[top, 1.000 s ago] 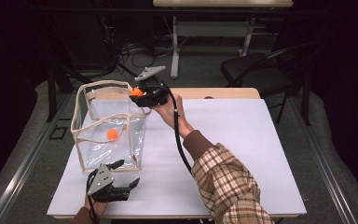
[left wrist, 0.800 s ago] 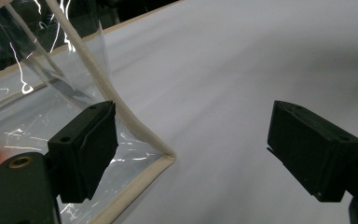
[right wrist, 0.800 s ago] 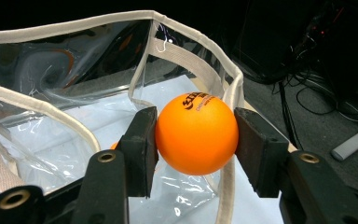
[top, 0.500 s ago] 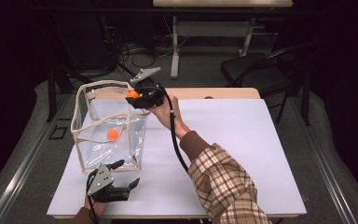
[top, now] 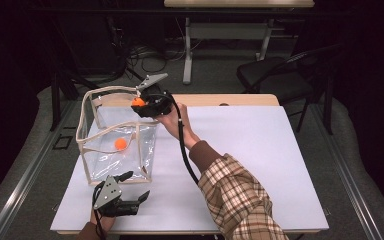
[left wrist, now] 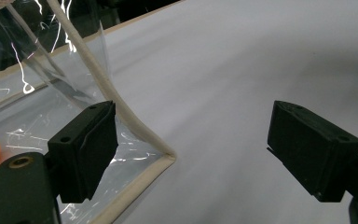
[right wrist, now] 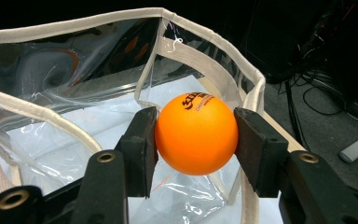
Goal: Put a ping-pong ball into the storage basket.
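Right then, the ball (right wrist: 196,134) sat pinched in the right claw (top: 141,106), poised over the far rim of the clear bag (top: 87,150), the drop lying straight below. Inside, a second ball (top: 121,144) rested. Near the bag's front corner, the left claw (top: 135,186) gaped wide on the bench (top: 260,160).

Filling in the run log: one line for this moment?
right gripper: shut on orange ball, over clear bag | left gripper: open at bag corner | second ball: in bag

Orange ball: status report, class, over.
Right claw shut on orange ball, above clear bag. Left claw open at bag's corner. Second ball inside. Nothing blocking.
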### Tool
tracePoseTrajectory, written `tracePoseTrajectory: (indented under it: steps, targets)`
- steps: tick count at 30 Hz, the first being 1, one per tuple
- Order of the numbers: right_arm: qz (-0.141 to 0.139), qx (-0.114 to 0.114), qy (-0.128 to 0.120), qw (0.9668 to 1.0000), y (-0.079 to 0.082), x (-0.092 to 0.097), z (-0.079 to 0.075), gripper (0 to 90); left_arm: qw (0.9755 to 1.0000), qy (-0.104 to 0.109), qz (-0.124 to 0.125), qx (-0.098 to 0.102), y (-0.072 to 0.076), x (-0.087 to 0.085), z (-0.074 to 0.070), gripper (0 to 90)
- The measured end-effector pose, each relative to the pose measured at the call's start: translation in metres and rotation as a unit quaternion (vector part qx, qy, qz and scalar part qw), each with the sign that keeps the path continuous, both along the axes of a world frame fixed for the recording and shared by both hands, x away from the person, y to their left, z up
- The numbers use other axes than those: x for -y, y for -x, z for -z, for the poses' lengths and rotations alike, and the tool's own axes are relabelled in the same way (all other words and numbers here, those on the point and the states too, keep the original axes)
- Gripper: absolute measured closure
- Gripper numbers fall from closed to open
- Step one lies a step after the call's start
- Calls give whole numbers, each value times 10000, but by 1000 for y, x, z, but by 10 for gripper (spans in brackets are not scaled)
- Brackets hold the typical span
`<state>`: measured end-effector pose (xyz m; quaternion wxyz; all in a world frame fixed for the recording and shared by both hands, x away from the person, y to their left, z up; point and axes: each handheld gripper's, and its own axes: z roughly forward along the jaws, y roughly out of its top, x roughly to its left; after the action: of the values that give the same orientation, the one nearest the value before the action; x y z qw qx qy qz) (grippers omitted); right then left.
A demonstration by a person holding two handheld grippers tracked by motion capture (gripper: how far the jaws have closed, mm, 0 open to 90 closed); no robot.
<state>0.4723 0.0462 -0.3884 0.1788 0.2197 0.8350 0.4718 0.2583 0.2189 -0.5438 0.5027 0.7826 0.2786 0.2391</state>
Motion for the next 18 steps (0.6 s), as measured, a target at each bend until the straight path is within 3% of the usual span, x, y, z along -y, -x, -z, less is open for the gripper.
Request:
tracePoseTrajectory:
  steps: [18]
  targets:
    - [-113,-164,46,9998,-3,-13,7,509,10000,-5,9,6,0,0,0,159]
